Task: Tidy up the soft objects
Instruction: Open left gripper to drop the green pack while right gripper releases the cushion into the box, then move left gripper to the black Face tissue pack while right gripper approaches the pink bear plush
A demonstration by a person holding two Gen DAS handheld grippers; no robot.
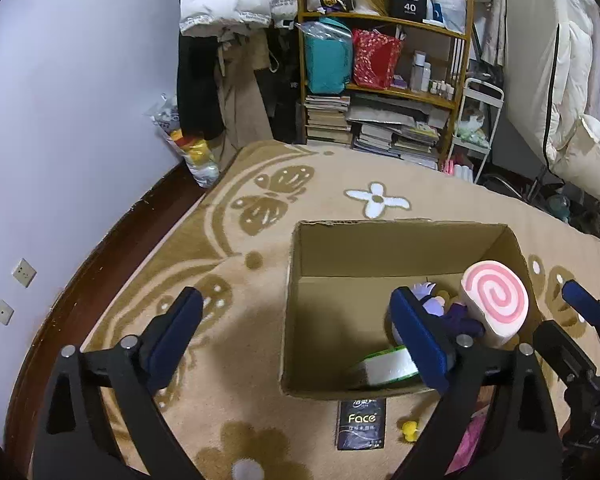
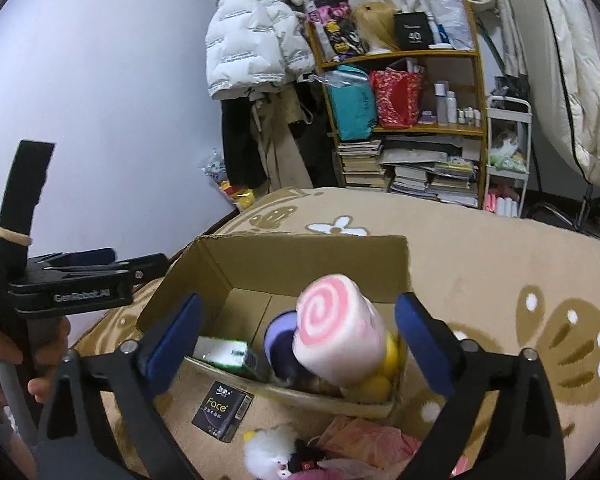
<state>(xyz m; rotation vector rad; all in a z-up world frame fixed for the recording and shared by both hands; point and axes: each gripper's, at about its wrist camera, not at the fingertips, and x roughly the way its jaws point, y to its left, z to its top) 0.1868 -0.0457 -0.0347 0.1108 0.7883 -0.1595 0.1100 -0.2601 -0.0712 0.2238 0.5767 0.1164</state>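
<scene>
Releasing the pink swirl roll plush cleanly calls for keeping the right gripper with its jaws spread wide, neither pad touching the plush, and drawing it straight back so nothing snags. The plush stands between those jaws, tilted, inside the cardboard box on top of the other soft toys. The left gripper, jaws equally wide and empty, straddles the box's left wall above the floral carpet.
</scene>
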